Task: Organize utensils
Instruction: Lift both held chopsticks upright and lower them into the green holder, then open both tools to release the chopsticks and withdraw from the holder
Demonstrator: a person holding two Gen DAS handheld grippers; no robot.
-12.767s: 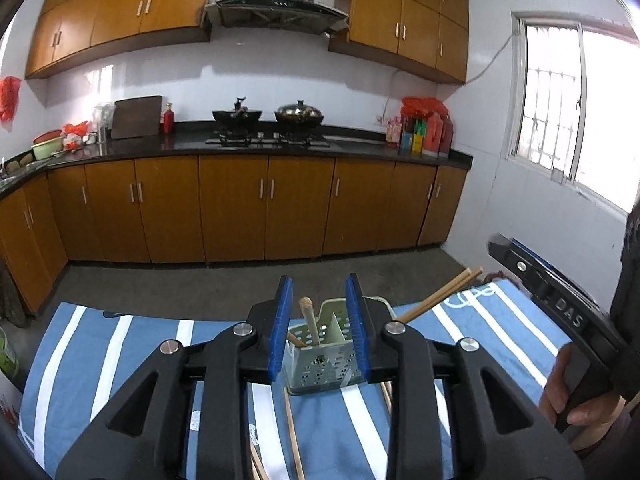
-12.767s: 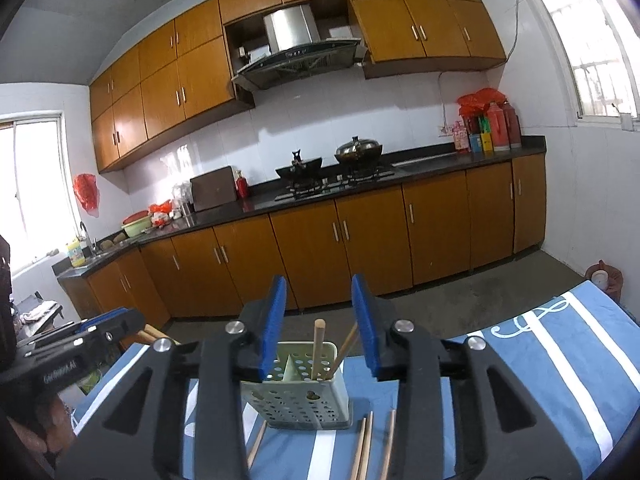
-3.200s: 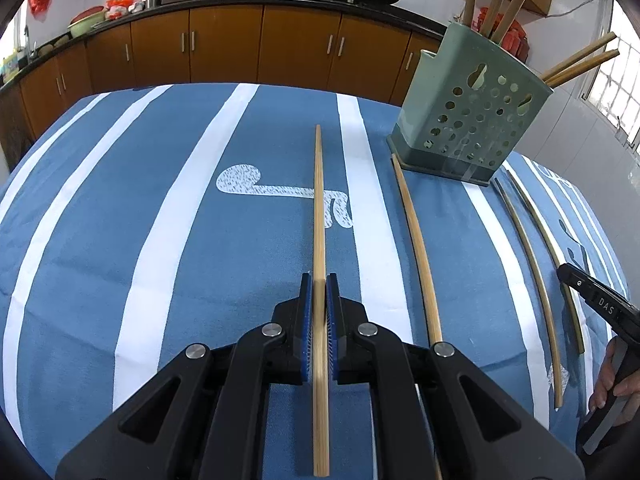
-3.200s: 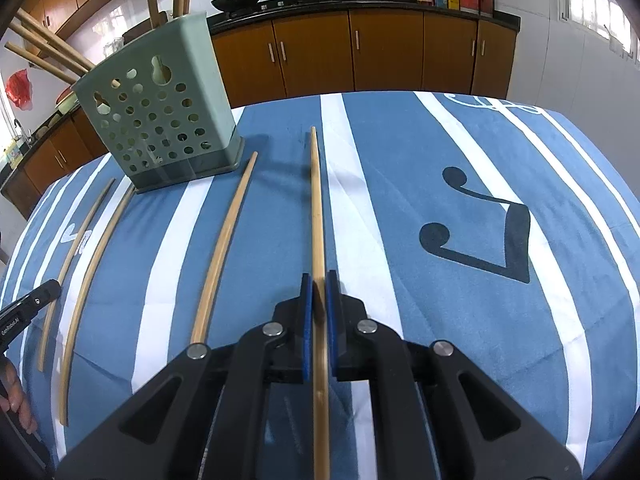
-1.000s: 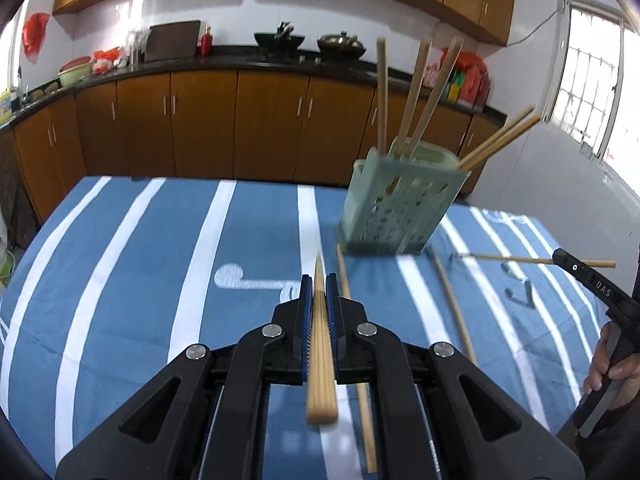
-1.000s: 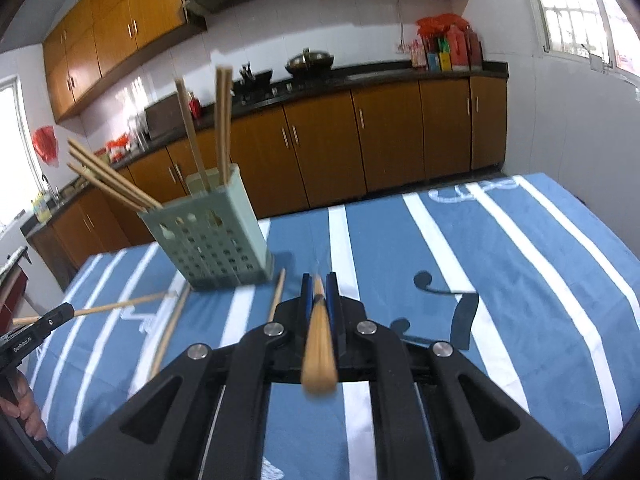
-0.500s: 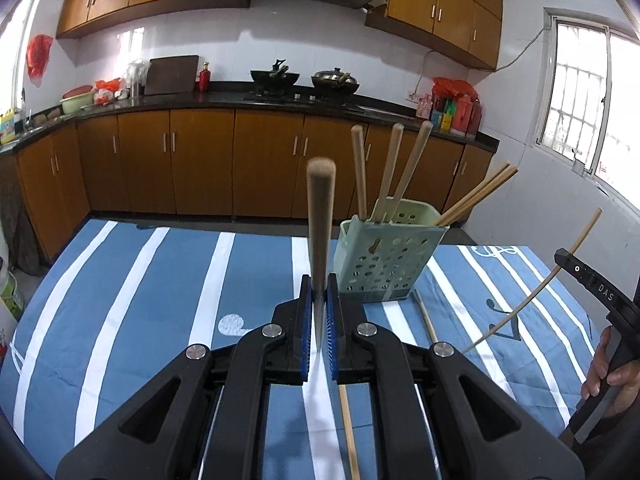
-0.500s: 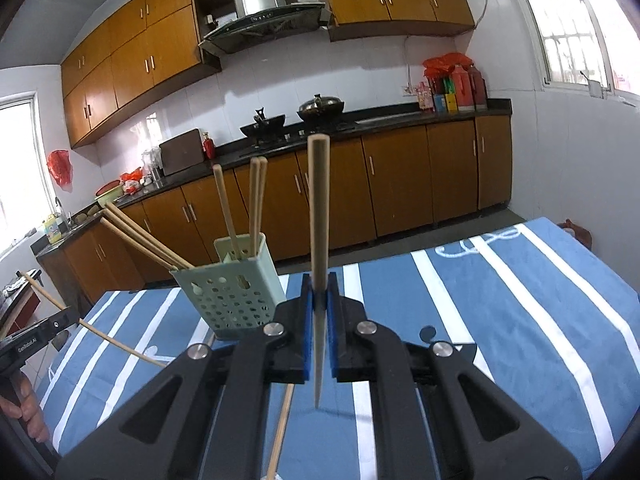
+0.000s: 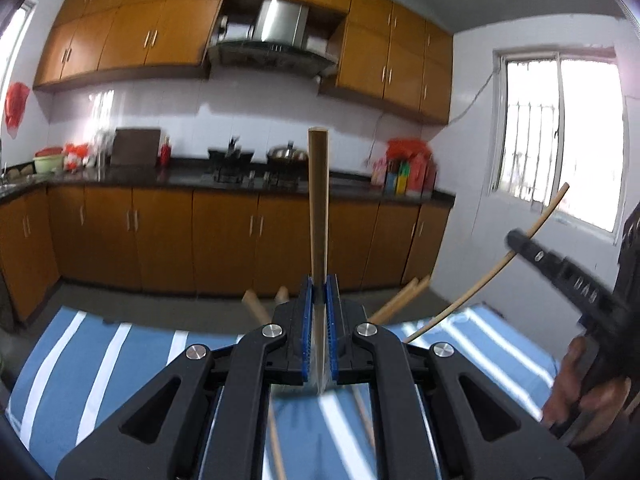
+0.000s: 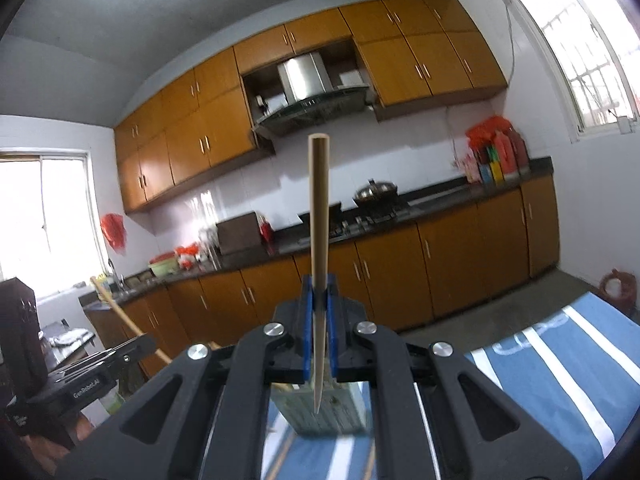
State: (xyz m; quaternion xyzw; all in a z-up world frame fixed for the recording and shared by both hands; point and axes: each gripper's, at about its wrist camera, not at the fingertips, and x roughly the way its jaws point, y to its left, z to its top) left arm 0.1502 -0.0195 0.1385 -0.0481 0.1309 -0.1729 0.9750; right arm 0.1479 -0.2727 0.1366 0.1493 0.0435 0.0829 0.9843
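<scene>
A blue tablecloth with white stripes (image 9: 100, 364) covers the table below both grippers; its near part is cut off by the black gripper bodies in each view. Behind it run the brown kitchen cabinets (image 9: 160, 240) and dark counter, blurred in the left wrist view.

The green utensil holder (image 10: 320, 412) stands on the cloth straight ahead of the right gripper (image 10: 319, 332); only its lower perforated wall shows between the arms, and its rim and contents are hidden there. In the left wrist view the holder is almost wholly hidden behind the left gripper (image 9: 319, 332); only the tips of chopsticks standing in it (image 9: 396, 300) poke out to either side.

The left gripper is clenched on a chopstick (image 9: 318, 208), held upright with its blunt end up and its thin tip blurred below the blue pads. The right gripper grasps a second chopstick (image 10: 319, 220) the same way, with the pointed tip hanging in front of the holder's wall.

More loose chopsticks (image 9: 276, 444) lie on the cloth, mostly covered and smeared by motion, so their number cannot be told.
</scene>
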